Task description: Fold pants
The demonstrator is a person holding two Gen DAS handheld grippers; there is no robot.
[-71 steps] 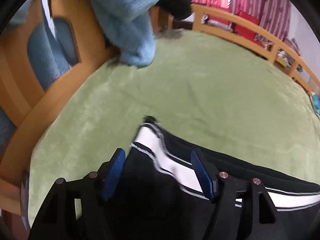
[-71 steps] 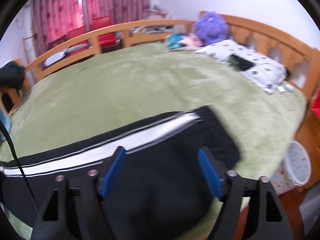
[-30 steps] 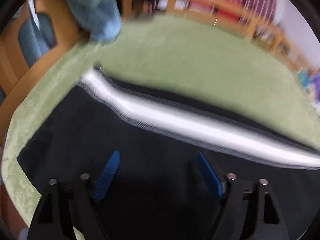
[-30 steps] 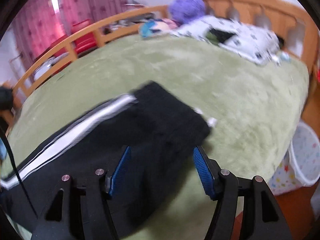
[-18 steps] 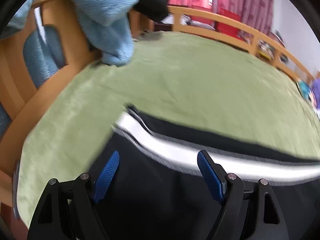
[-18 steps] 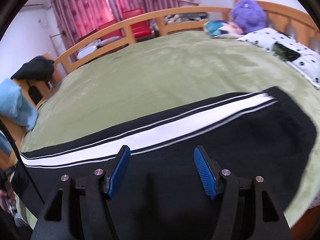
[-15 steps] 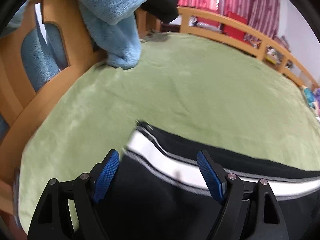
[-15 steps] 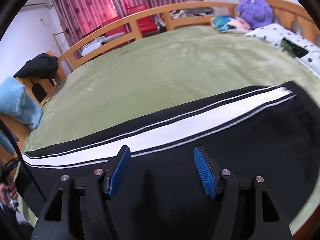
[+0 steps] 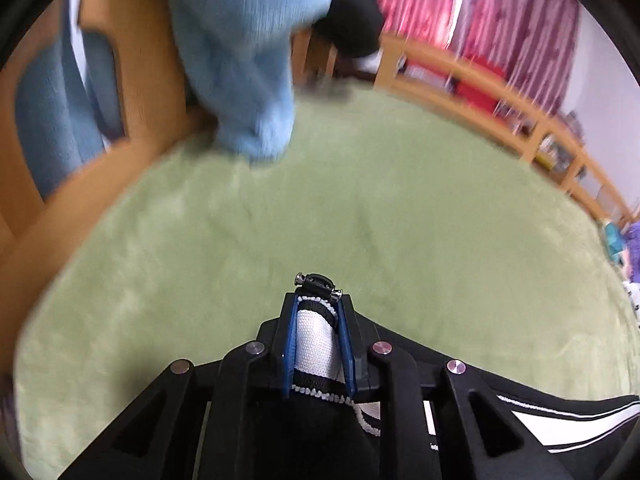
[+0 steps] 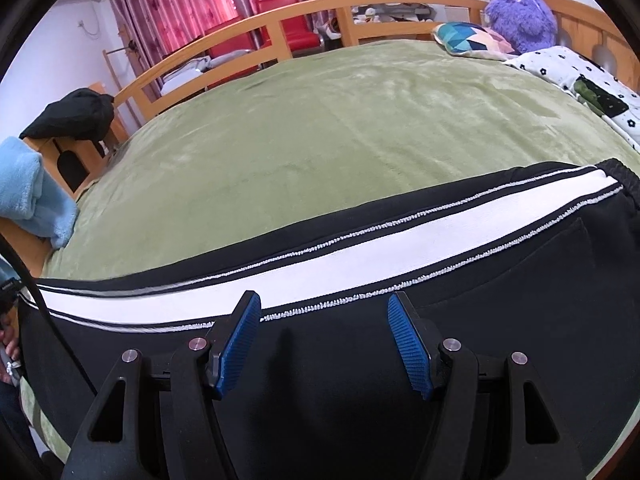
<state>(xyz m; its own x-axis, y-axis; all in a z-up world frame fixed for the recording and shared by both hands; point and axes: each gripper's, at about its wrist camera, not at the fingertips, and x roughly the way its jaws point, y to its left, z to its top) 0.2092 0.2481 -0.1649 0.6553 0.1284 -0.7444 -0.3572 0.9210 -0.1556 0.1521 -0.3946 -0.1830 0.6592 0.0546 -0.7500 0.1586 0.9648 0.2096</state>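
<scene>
Black pants [image 10: 400, 360] with a white side stripe lie flat along the near edge of a green bed [image 10: 340, 128]. In the left wrist view my left gripper [image 9: 317, 304] is shut on the hem end of the pants [image 9: 314, 340], with the white stripe pinched between the blue pads. A little of the leg trails off to the right [image 9: 560, 420]. In the right wrist view my right gripper [image 10: 324, 312] is open and empty, hovering over the middle of the pants just below the stripe. The waistband end lies at the far right [image 10: 624, 184].
A light blue blanket [image 9: 248, 60] and a black garment [image 9: 352, 16] hang on the wooden footboard [image 9: 132, 92]. A wooden rail [image 10: 280, 28] runs along the far side. A purple plush [image 10: 520, 12] and pillows [image 10: 580, 80] lie at the head.
My left gripper has shut on the hem end of the pants, where it was open half a second ago. My right gripper stays open over the middle of the pants.
</scene>
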